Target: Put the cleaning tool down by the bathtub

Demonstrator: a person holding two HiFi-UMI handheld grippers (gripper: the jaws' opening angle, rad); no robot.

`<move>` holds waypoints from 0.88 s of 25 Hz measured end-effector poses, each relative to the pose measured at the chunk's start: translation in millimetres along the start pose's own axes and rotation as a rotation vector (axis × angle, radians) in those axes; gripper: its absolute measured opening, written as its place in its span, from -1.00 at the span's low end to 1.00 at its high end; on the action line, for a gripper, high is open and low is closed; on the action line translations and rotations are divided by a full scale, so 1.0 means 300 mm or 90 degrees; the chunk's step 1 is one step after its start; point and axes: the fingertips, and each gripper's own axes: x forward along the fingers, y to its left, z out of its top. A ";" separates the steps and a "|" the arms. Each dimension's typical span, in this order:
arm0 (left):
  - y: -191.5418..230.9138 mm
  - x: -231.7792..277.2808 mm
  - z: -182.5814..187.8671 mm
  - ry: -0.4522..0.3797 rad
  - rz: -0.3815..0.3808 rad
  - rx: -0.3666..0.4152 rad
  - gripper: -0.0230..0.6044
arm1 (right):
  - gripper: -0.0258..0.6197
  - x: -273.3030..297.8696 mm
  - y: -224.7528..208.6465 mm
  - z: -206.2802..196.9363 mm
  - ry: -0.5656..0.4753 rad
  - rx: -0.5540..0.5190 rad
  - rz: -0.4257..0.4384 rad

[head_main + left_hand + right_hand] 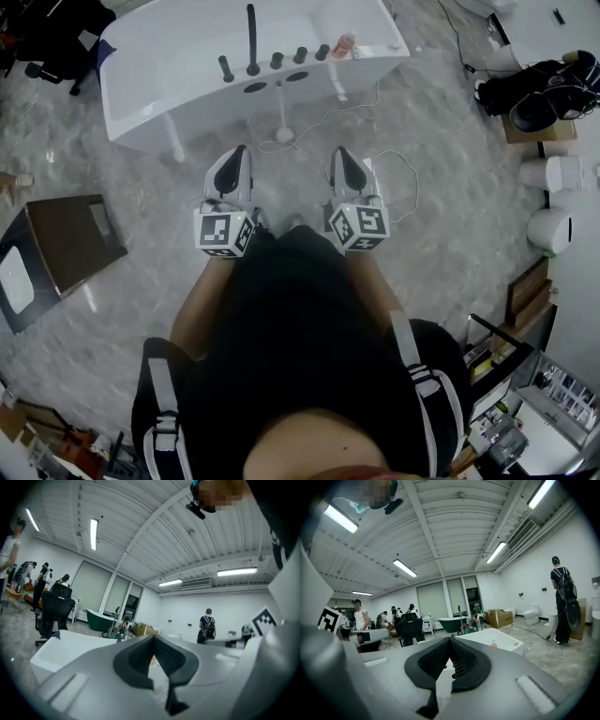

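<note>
Left tongs [240, 155] closed, empty. Right tongs [341, 155] closed, empty too. Cleaning tool [282, 127], I think: thin white stick, round head, on floor against bathtub [141, 89] front wall. Looks light, stiff, maybe slippery. Best grab: middle of stick.

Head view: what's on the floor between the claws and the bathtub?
A white long-handled tool with a round base, close beside the bathtub, and a loose white cord trailing across the floor. The head view shows both.
</note>
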 end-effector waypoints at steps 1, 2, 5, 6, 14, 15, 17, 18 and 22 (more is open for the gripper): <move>-0.024 -0.004 0.004 -0.003 -0.002 0.001 -0.90 | -0.92 -0.024 -0.007 0.008 -0.006 0.000 0.002; -0.048 -0.009 0.004 -0.005 -0.003 0.000 -0.90 | -0.92 -0.048 -0.013 0.015 -0.011 -0.002 0.003; -0.104 -0.021 -0.017 0.000 -0.003 -0.005 -0.90 | -0.92 -0.103 -0.028 0.020 -0.015 -0.011 0.009; -0.121 -0.021 -0.026 0.004 -0.002 -0.007 -0.90 | -0.92 -0.115 -0.033 0.020 -0.013 -0.011 0.013; -0.221 0.000 -0.051 0.007 -0.007 0.007 -0.90 | -0.92 -0.151 -0.097 0.026 -0.023 -0.006 0.029; -0.225 0.000 -0.051 0.007 -0.006 0.008 -0.90 | -0.92 -0.151 -0.100 0.031 -0.026 -0.006 0.031; -0.236 0.003 -0.049 0.006 -0.003 0.011 -0.90 | -0.92 -0.152 -0.109 0.038 -0.030 -0.005 0.035; -0.243 0.005 -0.049 0.006 -0.002 0.012 -0.90 | -0.92 -0.152 -0.115 0.038 -0.029 -0.003 0.037; -0.257 0.020 -0.046 0.007 -0.001 0.017 -0.90 | -0.92 -0.146 -0.132 0.047 -0.030 0.001 0.038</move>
